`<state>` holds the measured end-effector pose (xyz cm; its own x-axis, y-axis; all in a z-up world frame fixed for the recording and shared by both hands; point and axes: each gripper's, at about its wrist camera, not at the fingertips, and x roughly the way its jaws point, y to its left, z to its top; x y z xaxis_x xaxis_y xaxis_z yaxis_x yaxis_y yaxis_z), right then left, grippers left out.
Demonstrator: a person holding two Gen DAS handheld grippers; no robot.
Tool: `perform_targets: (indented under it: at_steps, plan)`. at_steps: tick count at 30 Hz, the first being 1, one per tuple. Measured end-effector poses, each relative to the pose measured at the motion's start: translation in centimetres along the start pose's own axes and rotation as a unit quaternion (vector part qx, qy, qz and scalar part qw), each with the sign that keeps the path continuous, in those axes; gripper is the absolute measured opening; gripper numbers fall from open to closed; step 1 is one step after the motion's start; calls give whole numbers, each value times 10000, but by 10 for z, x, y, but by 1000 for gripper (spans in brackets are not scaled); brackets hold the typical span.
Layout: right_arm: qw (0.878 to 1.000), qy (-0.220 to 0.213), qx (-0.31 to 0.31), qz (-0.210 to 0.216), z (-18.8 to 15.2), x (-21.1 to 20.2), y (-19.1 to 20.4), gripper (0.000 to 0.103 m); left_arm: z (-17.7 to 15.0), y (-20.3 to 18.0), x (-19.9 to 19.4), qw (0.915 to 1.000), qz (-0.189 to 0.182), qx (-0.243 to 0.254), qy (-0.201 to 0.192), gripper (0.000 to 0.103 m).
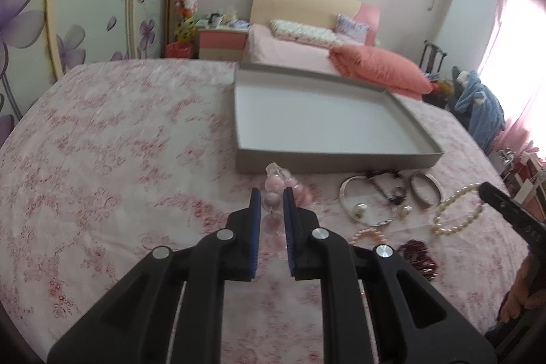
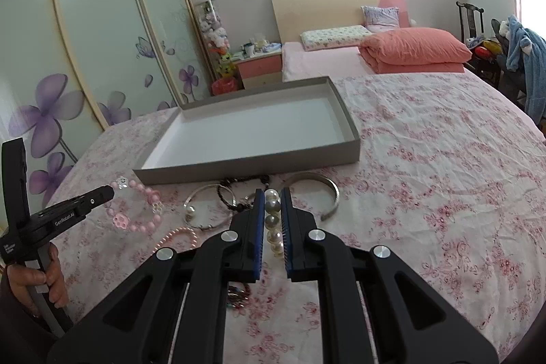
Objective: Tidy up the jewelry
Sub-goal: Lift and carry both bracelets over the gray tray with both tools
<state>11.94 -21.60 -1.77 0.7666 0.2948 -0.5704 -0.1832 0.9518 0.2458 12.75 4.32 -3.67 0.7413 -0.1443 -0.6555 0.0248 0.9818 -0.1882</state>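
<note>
Covering the bed, a floral sheet [image 2: 426,159] bears the grey tray [image 2: 245,164]; both grippers [image 1: 272,193] [image 2: 272,193] seemingly hover unclenched over beads.

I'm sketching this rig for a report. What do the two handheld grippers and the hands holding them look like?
Both the left gripper and the right gripper are matte black plastic with angular linkage arms, round silver pivot bolts and blue ribbed pads on the fingers. Seen from the side, the left one carries small white lettering on its body. Bare hands grip the handles; no cables show.

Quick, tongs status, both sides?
Left tongs: open, astride the pink bead bracelet, not clamped.
Right tongs: open, straddling the pearl bracelet, not clamped.
</note>
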Motion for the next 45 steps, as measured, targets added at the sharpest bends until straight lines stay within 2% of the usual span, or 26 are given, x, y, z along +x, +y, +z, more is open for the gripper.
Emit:
perform_targets:
  at_steps: [7,21,31,45]
  plan:
    - [9999,-33,-29,110,0,-3,5,10,1,-14,-21,9992,-265,87,-290,14]
    - [9993,-268,-143,216,4,-16,17,10,5,-23,-42,9978,-359,124,-545,14]
    - [9978,-569,-273,227,16,-23,27,10,15,-32,-54,9961,-299,234,-796,14]
    - [9888,-1340,-629,186,57,-26,47,10,50,-52,-44,9926,-22,562,-1077,14]
